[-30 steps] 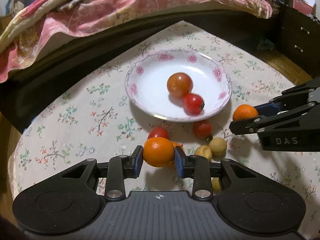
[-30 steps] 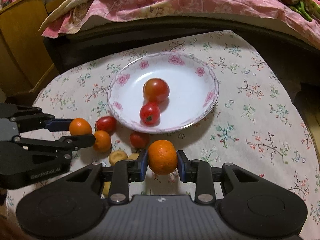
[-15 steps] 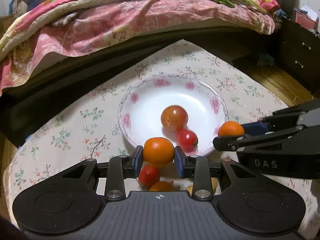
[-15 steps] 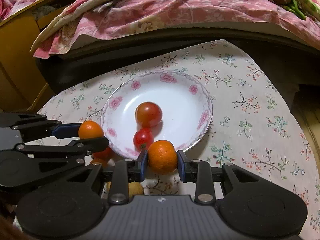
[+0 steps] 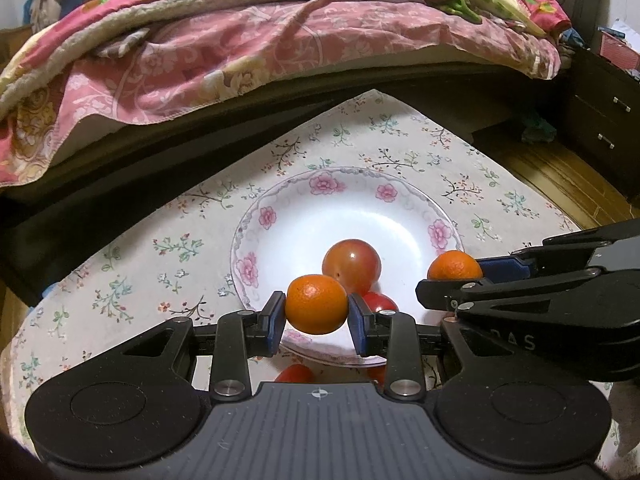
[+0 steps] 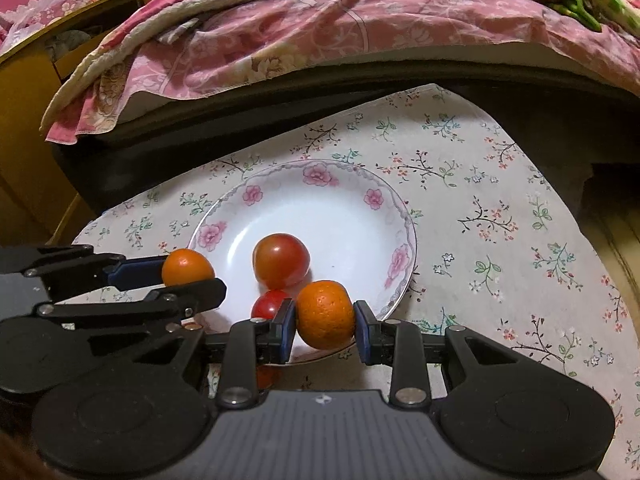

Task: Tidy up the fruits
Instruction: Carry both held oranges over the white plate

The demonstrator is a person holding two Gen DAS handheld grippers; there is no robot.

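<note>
Dimpled round oranges in both tongs (over glossy plate).

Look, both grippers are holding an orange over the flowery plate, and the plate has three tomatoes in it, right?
Almost. Each gripper, left and right, does hold a round orange above the white plate with pink flowers. But the plate holds two tomatoes, not three: a large orange-red tomato and a small red tomato. The right wrist view shows it.
</note>
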